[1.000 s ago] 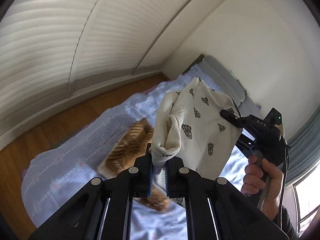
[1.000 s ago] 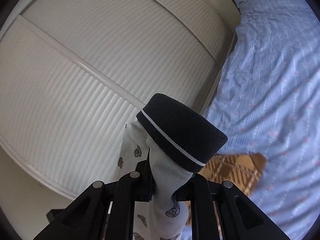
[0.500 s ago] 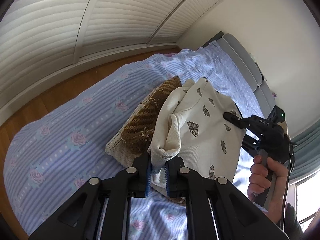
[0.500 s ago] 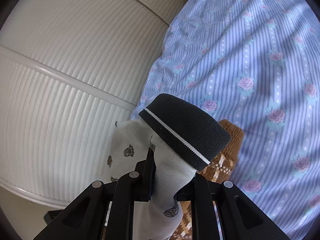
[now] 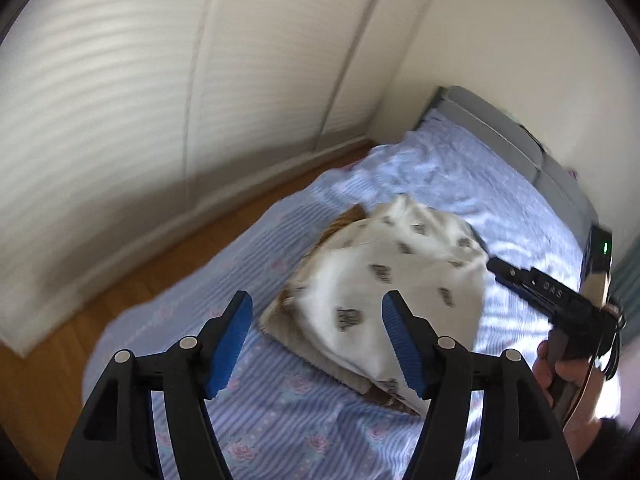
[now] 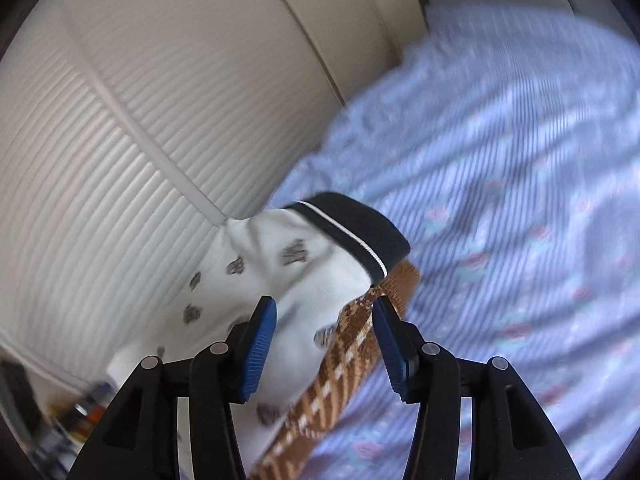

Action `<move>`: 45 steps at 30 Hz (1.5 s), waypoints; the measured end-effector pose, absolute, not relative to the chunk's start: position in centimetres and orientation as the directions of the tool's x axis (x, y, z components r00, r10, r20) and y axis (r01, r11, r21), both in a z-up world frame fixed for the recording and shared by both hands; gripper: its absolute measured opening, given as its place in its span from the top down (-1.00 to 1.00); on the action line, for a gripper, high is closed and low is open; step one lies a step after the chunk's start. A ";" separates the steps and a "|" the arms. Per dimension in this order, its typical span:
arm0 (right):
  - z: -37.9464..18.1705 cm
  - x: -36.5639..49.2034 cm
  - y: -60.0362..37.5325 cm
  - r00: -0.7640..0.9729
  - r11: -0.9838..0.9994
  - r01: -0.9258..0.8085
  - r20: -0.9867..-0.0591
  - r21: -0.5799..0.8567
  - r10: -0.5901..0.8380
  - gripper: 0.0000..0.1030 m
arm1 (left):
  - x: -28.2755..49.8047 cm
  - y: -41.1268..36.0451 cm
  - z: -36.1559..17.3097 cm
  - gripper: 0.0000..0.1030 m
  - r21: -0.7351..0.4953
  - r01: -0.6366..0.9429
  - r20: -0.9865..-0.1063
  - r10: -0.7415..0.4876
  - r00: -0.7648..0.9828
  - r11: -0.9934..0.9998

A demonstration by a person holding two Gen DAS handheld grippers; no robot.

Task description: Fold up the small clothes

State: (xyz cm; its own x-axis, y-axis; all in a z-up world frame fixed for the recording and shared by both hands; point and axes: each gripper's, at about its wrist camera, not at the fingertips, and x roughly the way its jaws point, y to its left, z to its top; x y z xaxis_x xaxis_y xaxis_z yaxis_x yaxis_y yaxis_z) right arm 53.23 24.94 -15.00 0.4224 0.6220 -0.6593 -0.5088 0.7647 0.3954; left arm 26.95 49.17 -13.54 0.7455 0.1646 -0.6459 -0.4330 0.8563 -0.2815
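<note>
A small white garment [image 5: 400, 288] with dark prints lies crumpled on a brown checked garment [image 5: 304, 276] on the bed. Its dark waistband [image 6: 352, 232] with a thin white stripe shows in the right wrist view. My left gripper [image 5: 320, 340] hangs just above the white garment's near edge. Its jaws are opening and nothing is pressed between them. The jaws of my right gripper [image 6: 325, 352] are opening too. White cloth [image 6: 304, 300] and the brown checked garment [image 6: 340, 380] lie between its blue pads [image 6: 260, 352], which do not squeeze them.
The bed carries a blue striped sheet [image 5: 280, 420] with roses and a grey headboard [image 5: 500, 136]. White slatted wardrobe doors [image 5: 160, 100] stand across a strip of wooden floor [image 5: 192, 252]. A hand [image 5: 560, 364] holds the right gripper [image 5: 500, 270] at the garment's far side.
Both grippers went from shut on the white garment to open. They sank toward the bed, and the garment now rests on the brown one instead of hanging.
</note>
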 end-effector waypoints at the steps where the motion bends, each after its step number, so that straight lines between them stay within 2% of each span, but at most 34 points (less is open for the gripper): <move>1: -14.5 52.6 24.8 0.441 0.757 -0.539 -0.642 0.369 0.627 0.00 | 27.1 48.2 -13.1 -0.35 -0.253 -0.406 -0.627 0.170 0.760 0.878; 3: -13.4 51.5 25.0 0.473 0.737 -0.607 -0.609 0.299 0.637 -0.04 | 27.7 46.4 -12.8 -0.50 -0.202 -0.345 -0.599 0.163 0.784 0.917; 5: -12.7 51.0 25.6 0.479 0.703 -0.670 -0.584 0.238 0.655 -0.25 | 28.8 45.3 -13.1 -0.57 -0.185 -0.289 -0.591 0.129 0.796 0.939; 10: -12.7 51.6 28.5 0.414 0.589 -0.799 -0.604 0.117 0.681 -0.27 | 31.9 44.4 -15.1 -0.69 -0.158 -0.230 -0.622 0.085 0.778 0.960; 15: -15.2 51.9 30.2 0.348 0.501 -0.864 -0.662 0.048 0.664 -0.28 | 33.0 45.7 -18.0 -0.73 -0.175 -0.265 -0.671 0.082 0.737 0.948; 18: -16.8 51.9 30.7 0.345 0.470 -0.883 -0.675 0.003 0.653 -0.52 | 33.0 46.0 -19.2 -0.73 -0.176 -0.255 -0.671 0.074 0.738 0.951; 20: -17.4 51.9 30.6 0.367 0.480 -0.877 -0.657 -0.009 0.659 -0.79 | 33.2 45.7 -19.6 -0.78 -0.163 -0.245 -0.662 0.078 0.745 0.956; 22: -18.1 52.7 30.4 0.369 0.497 -0.868 -0.642 0.021 0.672 -0.85 | 33.4 45.4 -19.9 -0.88 -0.160 -0.237 -0.656 0.076 0.751 0.958; 27: -18.3 52.2 30.1 0.392 0.521 -0.853 -0.624 0.030 0.676 -0.85 | 33.0 44.8 -19.4 -0.93 -0.166 -0.241 -0.648 0.078 0.757 0.956; 31: -16.4 50.6 29.2 0.441 0.550 -0.835 -0.609 -0.010 0.659 -0.85 | 30.0 43.6 -16.0 -0.93 -0.141 -0.256 -0.618 0.117 0.777 0.956; 35: -12.5 47.9 25.2 0.487 0.606 -0.795 -0.563 0.031 0.667 -0.85 | 25.5 40.9 -11.8 -0.93 -0.120 -0.262 -0.585 0.145 0.798 0.957; 37: -10.3 45.5 21.8 0.523 0.646 -0.761 -0.531 0.062 0.667 -0.85 | 23.3 39.0 -9.9 -0.97 -0.102 -0.256 -0.571 0.154 0.806 0.961; 41: -6.8 38.7 14.5 0.635 0.735 -0.677 -0.483 0.028 0.603 -0.85 | 18.1 33.0 -6.4 -1.00 -0.056 -0.252 -0.544 0.182 0.819 0.966; 45: -3.8 29.8 6.0 0.729 0.824 -0.566 -0.455 0.022 0.512 -0.85 | 14.2 26.2 -4.8 -1.00 -0.048 -0.211 -0.572 0.146 0.807 0.976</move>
